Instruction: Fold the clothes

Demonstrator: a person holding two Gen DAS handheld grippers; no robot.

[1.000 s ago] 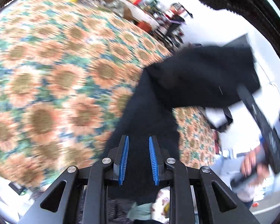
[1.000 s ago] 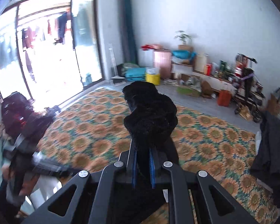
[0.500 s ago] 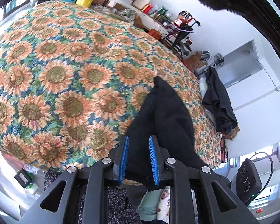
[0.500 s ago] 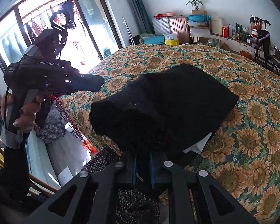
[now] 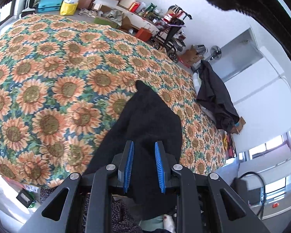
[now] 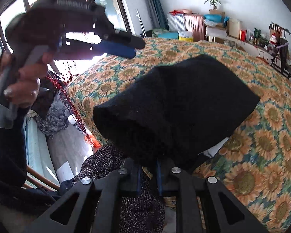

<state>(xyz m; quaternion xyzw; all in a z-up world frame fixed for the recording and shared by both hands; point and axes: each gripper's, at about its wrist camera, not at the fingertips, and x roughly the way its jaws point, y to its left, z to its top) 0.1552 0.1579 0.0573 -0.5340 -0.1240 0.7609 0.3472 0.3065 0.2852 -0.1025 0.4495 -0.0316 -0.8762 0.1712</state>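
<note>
My right gripper point(image 6: 148, 176), bottom centre of the right-wrist frame, has the near edge of a black knit garment point(image 6: 176, 108) between its jaws, and the jaws are opening, so the grip looks to be easing off. The garment lies folded over on the sunflower bedspread point(image 6: 261, 155), mid-frame, its near end draped over the bed's edge. In the left-wrist view my left gripper point(image 5: 144, 167) sits bottom centre above the same cloth, blue pads point(image 5: 129, 165) apart w/ nothing pinched. In the right-wrist view it hangs upper left, off the bed.

Handling, my guess: soft, thick, light, floppy; won't break, may slide as a bundle. Best hold prob. a doubled edge or corner, not the middle.

Around: white scrap or label point(image 6: 216, 148) peeking from under the fold, lower right of the garment; a red bead string point(image 6: 71, 104) and heaped clothes at left beside the bed; dark jacket point(image 5: 215, 95) at right of the left-wrist frame; suitcases point(image 6: 194, 26) & shelf clutter far back. The bedspread beyond the garment looks clear.
</note>
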